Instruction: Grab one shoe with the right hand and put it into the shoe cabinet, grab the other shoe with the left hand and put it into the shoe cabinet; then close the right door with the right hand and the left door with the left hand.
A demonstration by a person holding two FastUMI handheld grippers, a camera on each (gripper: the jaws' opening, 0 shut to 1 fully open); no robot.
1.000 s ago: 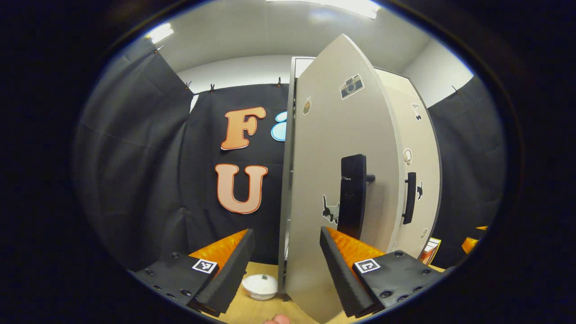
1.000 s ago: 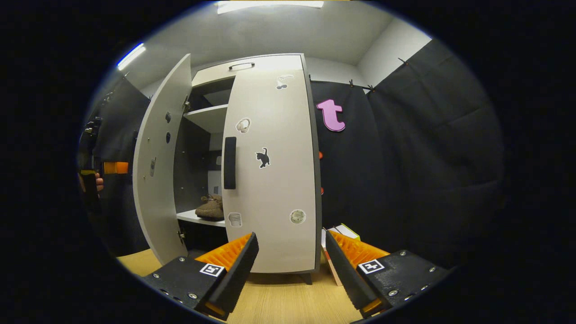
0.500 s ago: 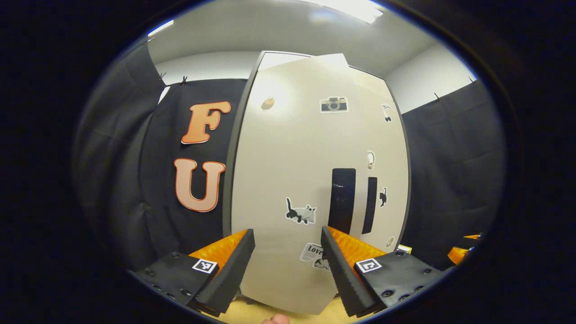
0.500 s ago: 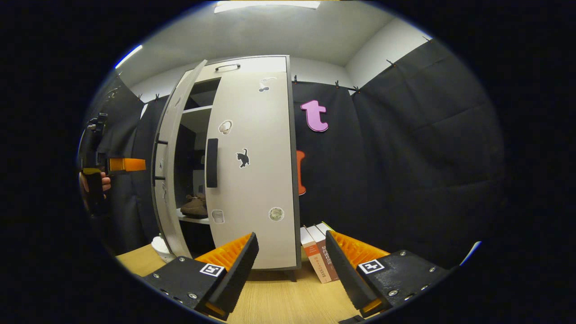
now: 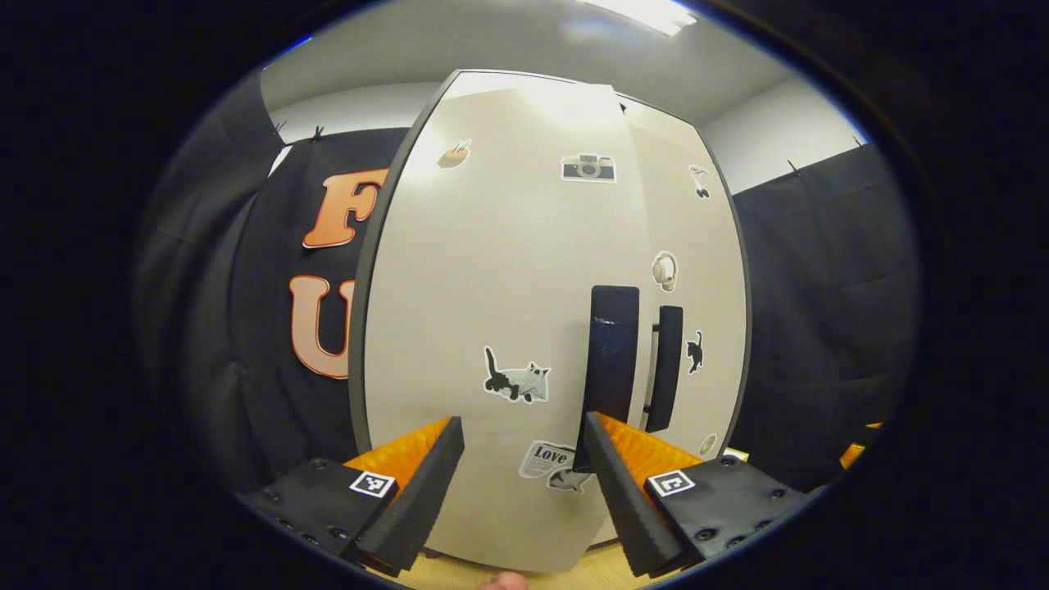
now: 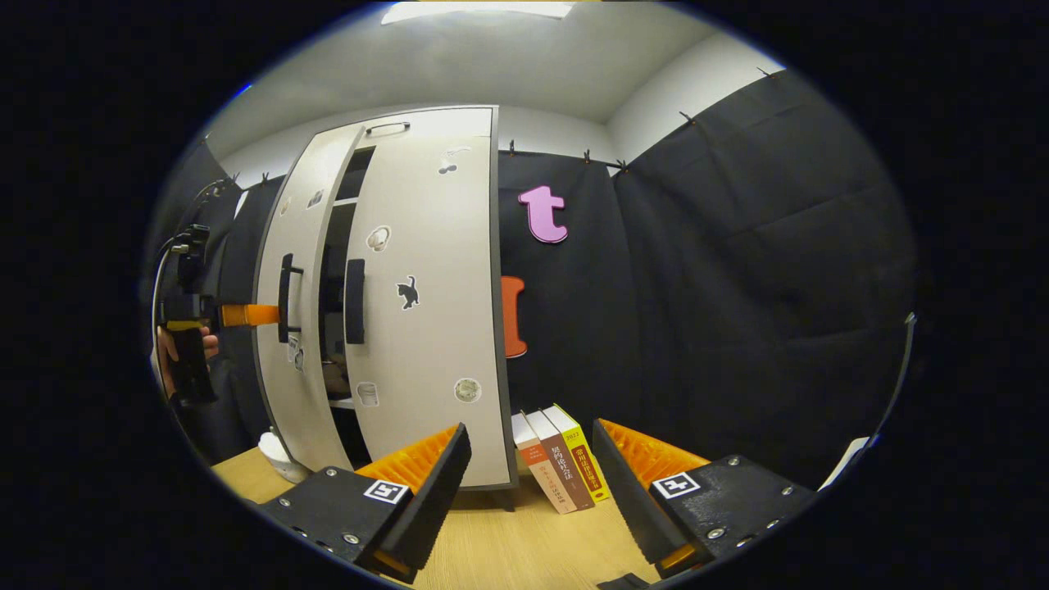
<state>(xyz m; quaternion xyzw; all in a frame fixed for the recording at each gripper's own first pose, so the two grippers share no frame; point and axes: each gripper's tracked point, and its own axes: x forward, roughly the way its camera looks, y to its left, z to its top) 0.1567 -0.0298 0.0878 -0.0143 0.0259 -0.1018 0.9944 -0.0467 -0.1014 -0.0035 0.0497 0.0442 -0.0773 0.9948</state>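
Shoe cabinet [image 6: 426,328] upright on worktop [image 6: 524,549]; three leaning books [image 6: 557,459] just right of it; bowl [image 6: 279,455] at its left foot.

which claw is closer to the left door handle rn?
Left. The left claw is right at the left door handle, its fingers open. The right claw is held back from the cabinet, nearer the books.

Left gripper [image 5: 523,459] is held level, jaws spread wide, nothing clamped. Right gripper [image 6: 531,463] is likewise held level, jaws apart, empty.
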